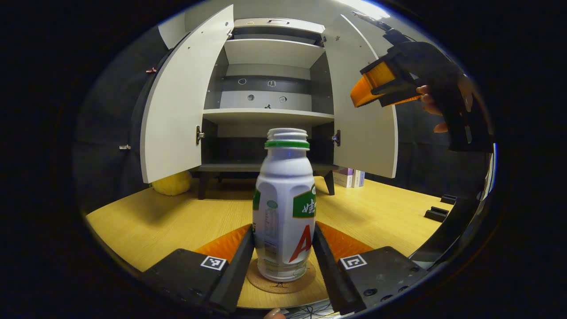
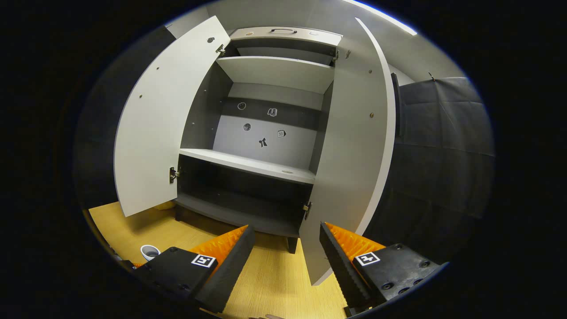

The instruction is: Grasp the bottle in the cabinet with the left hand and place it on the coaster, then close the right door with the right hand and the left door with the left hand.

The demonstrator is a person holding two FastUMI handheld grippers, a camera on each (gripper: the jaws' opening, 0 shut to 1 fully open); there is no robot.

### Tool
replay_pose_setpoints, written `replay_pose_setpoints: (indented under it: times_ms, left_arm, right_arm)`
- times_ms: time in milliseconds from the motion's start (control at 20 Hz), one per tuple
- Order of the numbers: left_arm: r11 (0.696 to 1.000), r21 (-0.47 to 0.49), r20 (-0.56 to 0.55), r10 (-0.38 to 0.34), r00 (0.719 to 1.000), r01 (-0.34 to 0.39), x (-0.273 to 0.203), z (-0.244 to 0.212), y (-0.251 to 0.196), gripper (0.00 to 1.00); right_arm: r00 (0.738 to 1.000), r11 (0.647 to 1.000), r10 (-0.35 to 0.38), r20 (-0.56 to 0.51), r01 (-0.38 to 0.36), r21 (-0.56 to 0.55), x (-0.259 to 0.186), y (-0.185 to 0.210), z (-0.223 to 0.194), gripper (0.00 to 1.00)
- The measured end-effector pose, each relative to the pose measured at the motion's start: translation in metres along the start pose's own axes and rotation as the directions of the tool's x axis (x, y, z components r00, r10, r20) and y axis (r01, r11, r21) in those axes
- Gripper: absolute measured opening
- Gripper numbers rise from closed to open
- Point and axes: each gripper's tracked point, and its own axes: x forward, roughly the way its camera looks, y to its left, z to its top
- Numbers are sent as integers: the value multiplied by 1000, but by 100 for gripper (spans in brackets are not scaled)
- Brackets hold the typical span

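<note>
Left gripper (image 1: 283,248) clamps both fingers on the upright bottle (image 1: 284,208), which stands on the coaster (image 1: 281,283). Right gripper (image 2: 287,248) is spread wide, empty, near the right door (image 2: 354,168).

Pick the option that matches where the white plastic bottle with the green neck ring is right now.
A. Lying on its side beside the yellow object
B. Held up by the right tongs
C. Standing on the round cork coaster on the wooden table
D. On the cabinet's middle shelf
C: in the left gripper view the white plastic bottle with the green neck ring stands upright on the round cork coaster, between the left tongs' fingers.
</note>
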Motion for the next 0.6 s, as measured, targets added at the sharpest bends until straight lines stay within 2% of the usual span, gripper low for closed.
replay_pose_setpoints:
  times_ms: [150,200,300,450,600]
  left_arm:
    - [1000,6,-44,6,999,-5,-1,-12,1,84]
    - [1000,4,-35,11,999,-11,-3,-8,2,89]
    - [1000,-2,-7,1,1000,-1,-6,5,-2,90]
    - [1000,15,26,15,1000,-16,-9,40,3,93]
    - [999,39,71,-3,997,1,-9,100,9,93]
  right_arm:
    - [1000,1000,-6,2,6,-20,-4,-4,3,98]
    - [1000,1000,-9,3,9,-21,-5,-5,4,98]
    - [1000,1000,-19,3,19,-20,-7,-8,7,98]
    - [999,1000,-22,-32,22,-2,-15,-12,13,98]
    - [999,999,4,-42,-3,42,-29,-9,39,98]
